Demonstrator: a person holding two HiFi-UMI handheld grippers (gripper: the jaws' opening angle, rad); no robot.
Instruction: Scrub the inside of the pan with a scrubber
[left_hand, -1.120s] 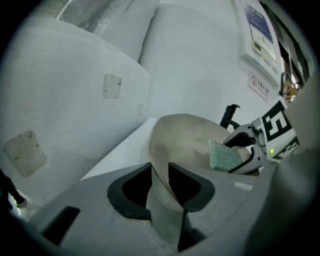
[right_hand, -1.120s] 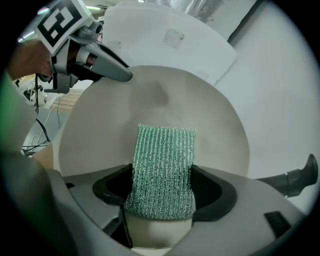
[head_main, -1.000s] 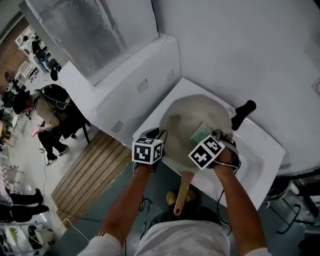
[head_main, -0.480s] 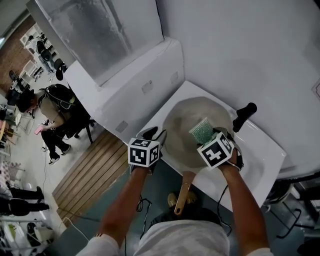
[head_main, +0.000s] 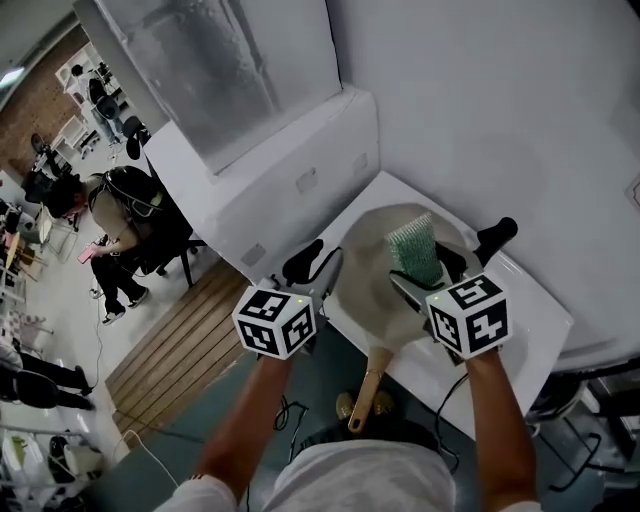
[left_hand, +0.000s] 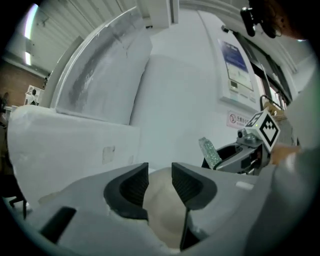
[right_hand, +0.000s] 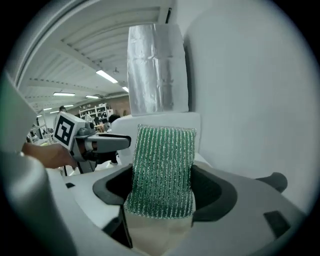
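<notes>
Holding: right hand-held gripper (head_main: 425, 270) pinches green scrubber (head_main: 413, 250) clear above pan (head_main: 372, 275) (in sink (head_main: 528, 300)). Left hand-held gripper (head_main: 318, 268): spread, empty, beside pan rim. Scrubbing apparently unfinished; no contact.

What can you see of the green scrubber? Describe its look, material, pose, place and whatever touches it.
The scrubber is a flat, rectangular pad of green, glittery mesh ribbed in lengthwise lines. The jaws of the right gripper clamp its lower part from both sides, so it stands upright with its top edge free. It is over the pale pan in the white sink. Nothing else visibly touches it.
</notes>
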